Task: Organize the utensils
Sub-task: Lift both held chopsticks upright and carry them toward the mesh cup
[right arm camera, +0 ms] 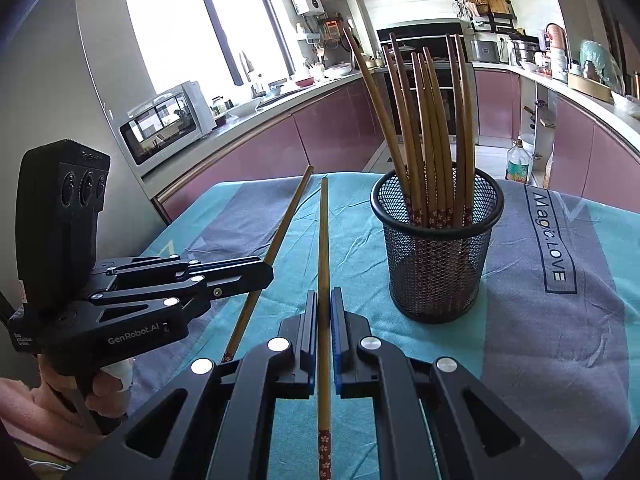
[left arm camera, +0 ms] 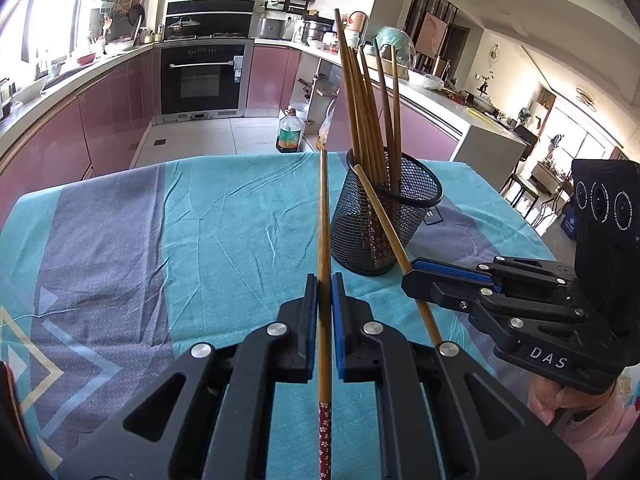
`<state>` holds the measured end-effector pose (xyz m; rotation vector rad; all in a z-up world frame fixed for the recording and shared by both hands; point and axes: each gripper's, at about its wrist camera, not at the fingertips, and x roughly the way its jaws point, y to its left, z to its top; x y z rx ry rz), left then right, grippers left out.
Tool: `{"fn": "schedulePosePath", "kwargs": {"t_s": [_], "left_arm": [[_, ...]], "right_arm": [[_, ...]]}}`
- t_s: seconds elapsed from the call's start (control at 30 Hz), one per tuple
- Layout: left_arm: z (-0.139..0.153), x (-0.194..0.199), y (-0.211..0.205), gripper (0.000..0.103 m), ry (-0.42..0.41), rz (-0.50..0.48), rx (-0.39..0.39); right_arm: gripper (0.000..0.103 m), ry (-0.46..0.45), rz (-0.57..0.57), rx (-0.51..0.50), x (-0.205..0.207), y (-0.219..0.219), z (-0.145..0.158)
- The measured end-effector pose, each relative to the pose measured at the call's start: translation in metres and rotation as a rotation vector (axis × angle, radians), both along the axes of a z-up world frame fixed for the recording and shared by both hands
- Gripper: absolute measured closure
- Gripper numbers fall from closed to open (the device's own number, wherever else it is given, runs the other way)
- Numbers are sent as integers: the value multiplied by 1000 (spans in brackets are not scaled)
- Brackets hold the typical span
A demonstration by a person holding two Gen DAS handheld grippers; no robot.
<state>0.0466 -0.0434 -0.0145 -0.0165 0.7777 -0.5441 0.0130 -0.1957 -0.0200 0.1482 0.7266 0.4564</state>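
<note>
A black mesh cup [left arm camera: 404, 224] [right arm camera: 436, 264] stands on the teal and grey tablecloth [left arm camera: 200, 220] and holds several brown chopsticks [right arm camera: 432, 140] upright. My left gripper [left arm camera: 324, 280] is shut on one chopstick [left arm camera: 323, 208] that points straight ahead, its red flowered end toward me. At the right of the left wrist view, my right gripper [left arm camera: 408, 280] is shut on a second chopstick [left arm camera: 378, 210], whose tip reaches the cup's near rim. The right wrist view shows that gripper [right arm camera: 324, 298] shut on its chopstick [right arm camera: 323, 232], left of the cup. The left gripper [right arm camera: 269, 276] holds its chopstick [right arm camera: 289, 216] beside it.
The table's far edge runs just behind the cup. Beyond it a plastic oil bottle [left arm camera: 289, 132] stands on the floor by pink kitchen cabinets. A microwave [right arm camera: 168, 124] sits on the counter to the left. A hand in a pink sleeve [left arm camera: 592, 420] holds each gripper.
</note>
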Motion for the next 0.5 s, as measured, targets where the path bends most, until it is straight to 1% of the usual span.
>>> {"fn": "schedulePosePath", "kwargs": {"t_s": [0.5], "left_arm": [[15, -8, 3, 95, -24, -14, -23]], "right_arm": [[98, -32, -23, 16, -7, -12, 9]]}}
